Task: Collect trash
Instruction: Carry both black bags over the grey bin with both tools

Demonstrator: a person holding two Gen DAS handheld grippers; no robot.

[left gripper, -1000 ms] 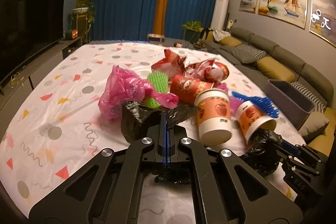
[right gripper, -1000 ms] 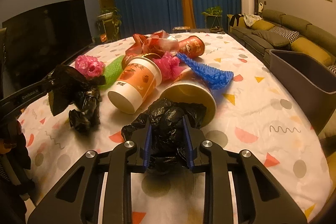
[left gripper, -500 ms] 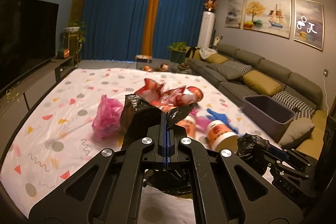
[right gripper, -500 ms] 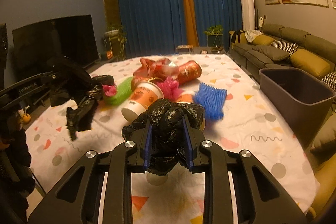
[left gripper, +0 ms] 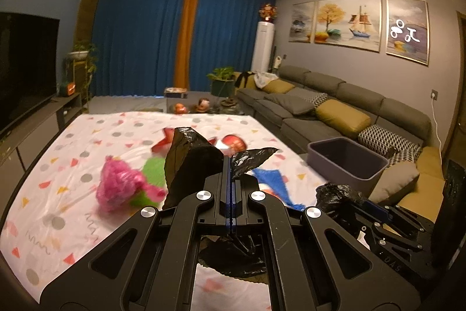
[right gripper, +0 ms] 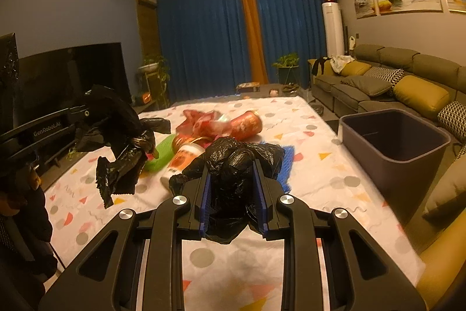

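My left gripper is shut on a black plastic bag; part of it sticks up past the fingers and part hangs below. My right gripper is shut on a crumpled black plastic bag, held above the table. In the right wrist view the left gripper shows at the left with its black bag dangling. No link between the two black pieces shows. Below lie a pink bag, a green net, a paper cup, a red tube and a blue net.
The trash lies on a table under a white patterned cloth. A grey bin stands at the table's right edge, in front of a long sofa. A TV on a low cabinet is at the left.
Both grippers have risen and tipped upward, each carrying its black bag off the table. The trash pile now sits lower and farther away in both views.
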